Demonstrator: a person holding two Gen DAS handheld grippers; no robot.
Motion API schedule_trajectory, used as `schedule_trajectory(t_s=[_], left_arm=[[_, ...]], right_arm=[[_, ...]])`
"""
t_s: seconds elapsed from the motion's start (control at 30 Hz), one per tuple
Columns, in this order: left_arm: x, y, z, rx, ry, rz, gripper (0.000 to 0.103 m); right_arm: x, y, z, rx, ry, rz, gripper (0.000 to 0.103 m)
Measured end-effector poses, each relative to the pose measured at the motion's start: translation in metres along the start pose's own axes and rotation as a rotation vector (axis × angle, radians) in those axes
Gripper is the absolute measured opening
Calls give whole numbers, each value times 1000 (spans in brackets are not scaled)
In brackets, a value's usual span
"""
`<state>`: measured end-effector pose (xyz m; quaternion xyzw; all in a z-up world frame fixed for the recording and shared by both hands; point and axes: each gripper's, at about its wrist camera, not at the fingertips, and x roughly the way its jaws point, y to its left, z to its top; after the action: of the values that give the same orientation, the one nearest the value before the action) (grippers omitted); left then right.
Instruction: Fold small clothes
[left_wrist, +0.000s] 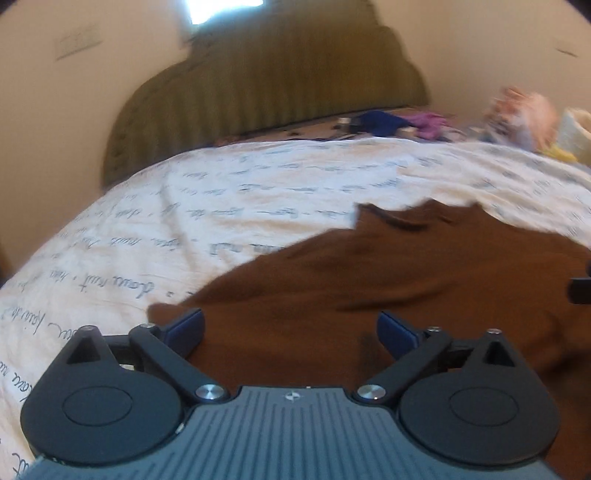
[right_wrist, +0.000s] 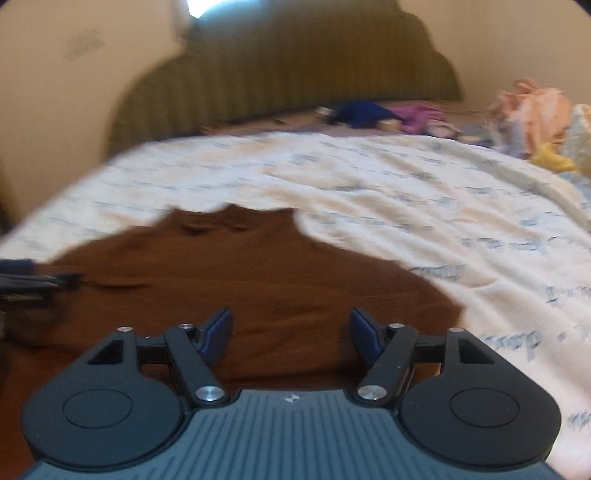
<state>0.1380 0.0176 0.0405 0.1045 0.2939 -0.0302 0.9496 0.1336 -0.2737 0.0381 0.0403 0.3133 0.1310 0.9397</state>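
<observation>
Left tool (left_wrist: 290, 334) and right tool (right_wrist: 291, 332) are being held wide open, nothing gripped, over the near edge of the brown garment (left_wrist: 388, 280), which is lying spread on the bed (left_wrist: 184, 206). Far corners should be pinched evenly; unfolded clothes (right_wrist: 532, 107) are waiting by the headboard (right_wrist: 295, 70)
</observation>
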Motion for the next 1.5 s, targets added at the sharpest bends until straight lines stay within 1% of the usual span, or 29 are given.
schedule_trajectory(t_s=[0.07, 0.1, 0.13, 0.2, 0.23, 0.3, 0.43, 0.5, 0.53, 0.57, 0.6, 0.63, 0.67, 0.7, 0.77, 0.87, 0.97, 1.0, 1.03, 1.1, 1.17, 1.23, 1.27, 1.33, 1.37, 1.4, 1.43, 1.47, 1.5], left_arm=[[15, -10, -12, 93, 43, 34, 103], [17, -4, -15, 64, 26, 19, 103], [18, 4, -11, 17, 59, 9, 103], [-1, 20, -4, -65, 59, 24, 84], [-16, 29, -5, -91, 39, -6, 86], [-48, 50, -16, -149, -5, -66, 98], [-76, 90, -50, -265, 33, -94, 97], [-67, 97, -63, -339, 113, -114, 87], [-61, 96, -67, -355, 152, -126, 81], [-60, 91, -68, -341, 154, -108, 79], [-60, 83, -68, -301, 134, -85, 65], [-60, 77, -68, -261, 131, -80, 51], [-62, 72, -67, -224, 124, -59, 29], [-63, 70, -65, -201, 123, -38, 11], [-67, 72, -63, -171, 124, -7, 11], [-69, 70, -69, -80, 121, 21, 11], [-73, 57, -78, -16, 77, 35, 11], [-80, 59, -78, -48, 78, -11, 11], [-88, 63, -78, -102, 83, -75, 16], [-107, 76, -84, -205, 85, -205, 59], [-125, 92, -96, -311, 79, -322, 70], [-133, 103, -108, -401, 116, -414, 73], [-132, 107, -114, -444, 148, -464, 72], [-124, 109, -122, -501, 195, -513, 63], [-122, 107, -123, -493, 194, -485, 37], [-121, 105, -121, -471, 203, -446, 4], [-117, 105, -118, -465, 235, -419, 3], [-116, 106, -116, -464, 240, -400, 3], [-121, 108, -112, -440, 216, -367, 3]], right_arm=[[16, 5, -17, -59, 87, -55, 84], [18, 1, -26, -89, 50, -50, 86], [17, -6, -27, -64, 40, -26, 87], [2, -17, -16, 42, 59, -48, 87], [-12, -22, -13, 86, 53, -32, 88], [-50, -42, -17, 171, 15, 67, 88], [-86, -96, -44, 379, 77, 72, 88], [-80, -107, -58, 423, 147, 73, 88], [-80, -103, -62, 397, 130, 71, 88], [-79, -95, -61, 362, 127, 60, 88], [-78, -87, -59, 335, 129, 58, 87], [-76, -78, -58, 304, 137, 82, 69], [-71, -72, -57, 284, 166, 94, 33], [-68, -66, -56, 254, 185, 65, 19], [-71, -64, -55, 208, 184, 46, 5], [-78, -83, -63, 244, 181, 18, 4], [-79, -97, -74, 336, 144, 83, 4], [-81, -102, -76, 407, 157, 140, 4], [-82, -109, -79, 490, 186, 216, 8], [-91, -114, -89, 587, 220, 326, 21], [-107, -113, -99, 596, 219, 359, 48], [-117, -111, -110, 624, 221, 401, 56], [-117, -109, -115, 636, 237, 417, 56], [-116, -100, -120, 620, 241, 441, 56], [-115, -94, -120, 598, 237, 443, 55], [-113, -89, -119, 580, 239, 433, 49], [-110, -84, -119, 561, 264, 407, 16], [-109, -81, -119, 536, 274, 383, 4], [-111, -79, -118, 517, 263, 379, 4]])
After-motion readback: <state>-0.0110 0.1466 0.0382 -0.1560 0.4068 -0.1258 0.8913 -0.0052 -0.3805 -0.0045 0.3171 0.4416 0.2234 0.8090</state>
